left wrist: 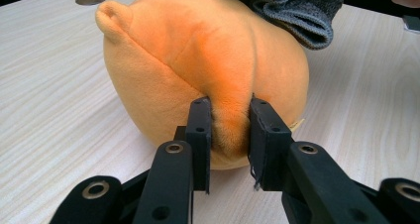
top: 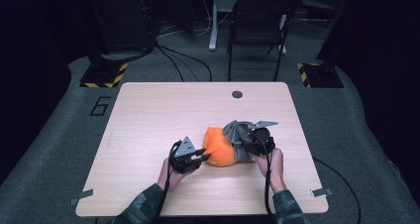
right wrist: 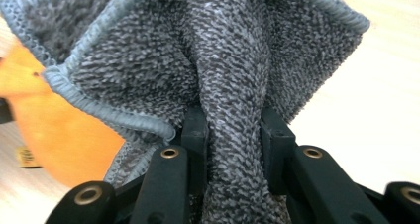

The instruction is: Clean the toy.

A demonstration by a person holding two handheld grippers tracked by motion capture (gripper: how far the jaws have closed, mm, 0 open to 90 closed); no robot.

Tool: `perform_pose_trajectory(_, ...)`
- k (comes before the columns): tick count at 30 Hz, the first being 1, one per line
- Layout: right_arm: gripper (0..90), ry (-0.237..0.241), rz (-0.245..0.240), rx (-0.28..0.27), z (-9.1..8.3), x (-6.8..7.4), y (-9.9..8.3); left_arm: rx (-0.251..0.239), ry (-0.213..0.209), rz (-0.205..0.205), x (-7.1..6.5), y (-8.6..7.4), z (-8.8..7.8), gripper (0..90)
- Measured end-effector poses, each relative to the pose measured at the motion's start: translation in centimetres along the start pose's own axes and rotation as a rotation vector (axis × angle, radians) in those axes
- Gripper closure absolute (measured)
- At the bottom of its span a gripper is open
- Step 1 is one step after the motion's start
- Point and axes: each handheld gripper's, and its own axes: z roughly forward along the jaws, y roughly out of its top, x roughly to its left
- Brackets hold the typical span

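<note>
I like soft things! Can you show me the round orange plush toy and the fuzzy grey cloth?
round orange plush toy (left wrist: 163, 60), left gripper view, its upper side.
fuzzy grey cloth (right wrist: 223, 50), right gripper view, its middle fold.

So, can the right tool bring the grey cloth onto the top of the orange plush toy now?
Probably yes: the right tool grips the grey knitted cloth, which already drapes against the round orange plush toy.

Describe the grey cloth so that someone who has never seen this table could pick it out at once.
Start at the light wooden table and find the orange plush toy near its middle. The grey cloth is bunched against that toy's right side, pinched in the right gripper. It is dark, knitted and rough, with a stitched hem, unlike the smooth orange plush.
</note>
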Motion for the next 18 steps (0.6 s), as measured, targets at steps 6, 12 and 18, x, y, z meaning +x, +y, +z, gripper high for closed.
perform_pose_trajectory(6, 71.5, -0.043, 0.023, 0.058, 1.0, -1.4, -0.9, 0.005, -0.003, -0.001, 0.0, 0.0, 0.0, 72.9)
perform_pose_trajectory(12, 72.0, -0.012, 0.079, 0.111, 2.4, -2.7, -2.0, 0.008, -0.001, 0.002, 0.1, -0.1, 0.0, 73.0)
perform_pose_trajectory(18, 73.1, -0.040, 0.056, 0.162, 3.6, -2.3, -2.4, 0.007, 0.000, 0.001, 0.1, -0.1, 0.0, 72.9)
